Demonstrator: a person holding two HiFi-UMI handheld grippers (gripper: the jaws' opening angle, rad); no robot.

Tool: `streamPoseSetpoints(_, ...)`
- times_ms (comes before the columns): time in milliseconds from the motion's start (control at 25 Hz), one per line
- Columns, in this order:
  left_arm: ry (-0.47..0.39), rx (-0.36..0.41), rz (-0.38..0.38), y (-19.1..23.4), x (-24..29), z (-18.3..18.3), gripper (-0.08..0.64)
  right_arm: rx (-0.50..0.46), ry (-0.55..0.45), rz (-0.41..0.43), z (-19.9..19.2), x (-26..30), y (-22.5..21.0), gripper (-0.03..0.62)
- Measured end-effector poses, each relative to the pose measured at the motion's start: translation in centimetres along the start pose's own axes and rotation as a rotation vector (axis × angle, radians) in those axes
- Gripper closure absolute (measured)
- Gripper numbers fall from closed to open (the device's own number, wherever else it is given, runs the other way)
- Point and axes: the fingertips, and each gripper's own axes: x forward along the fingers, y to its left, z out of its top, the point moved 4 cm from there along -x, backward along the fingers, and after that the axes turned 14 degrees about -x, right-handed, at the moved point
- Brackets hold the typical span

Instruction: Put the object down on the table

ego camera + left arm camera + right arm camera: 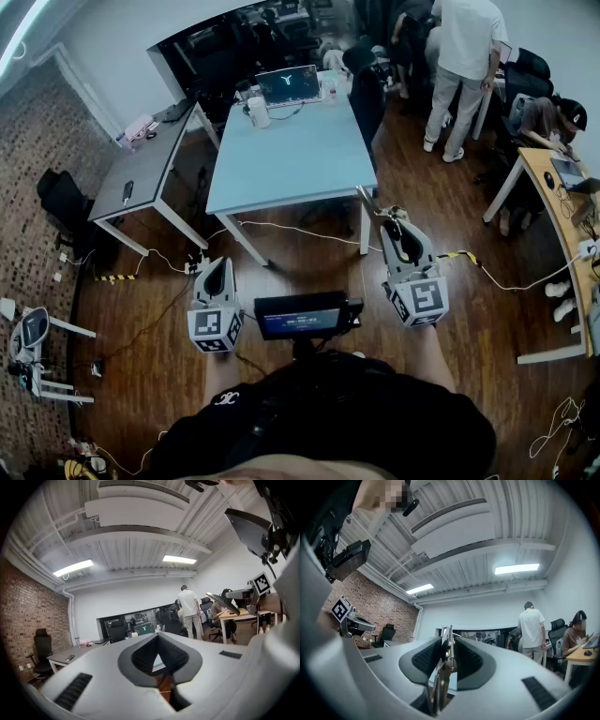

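Note:
My right gripper [397,225] is held over the wooden floor, just short of the near right corner of the light blue table [291,155]. It is shut on a slim metal spring tool [388,214], like small pliers, whose end pokes out past the fingertips. In the right gripper view the tool [440,681] stands on edge between the dark pads of the right gripper [446,641], its coil spring showing. My left gripper [218,265] hangs lower left of the table, its jaws together with nothing in them. In the left gripper view the left gripper [158,637] points at the table.
A laptop [289,84] and a white cup [259,112] stand at the table's far end. A grey desk [141,169] is to the left, a wooden desk [553,187] to the right with people near it. Cables [300,230] cross the floor.

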Motion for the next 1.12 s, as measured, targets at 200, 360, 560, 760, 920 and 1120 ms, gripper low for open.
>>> streamPoseSetpoints(200, -0.021, 0.024, 0.036, -1.0, 0.7, 0.2, 0.555, 0.005, -0.002, 0.010, -1.2, 0.6, -2.4, 0.502)
streamPoseSetpoints(360, -0.017, 0.006, 0.063, -0.6, 0.8, 0.0, 0.555, 0.008, -0.014, 0.031, -1.3, 2.0, -2.6, 0.502)
streamPoseSetpoints(560, -0.012, -0.001, 0.079, 0.9, 2.4, -0.6, 0.555, 0.005, -0.027, 0.059, -2.1, 4.7, -1.7, 0.502)
streamPoseSetpoints(760, -0.021, -0.008, 0.062, 3.9, 6.6, -1.4, 0.555, -0.011, -0.019, 0.064, -3.7, 9.5, -0.6, 0.502)
streamPoseSetpoints(920, -0.032, -0.012, 0.034, 7.7, 12.6, -2.0, 0.555, -0.026, -0.014, 0.059, -5.7, 15.6, 0.4, 0.502)
streamPoseSetpoints(1120, -0.064, 0.024, -0.043, 13.9, 21.8, 0.3, 0.555, -0.036, -0.012, 0.021, -7.0, 25.3, 1.7, 0.502)
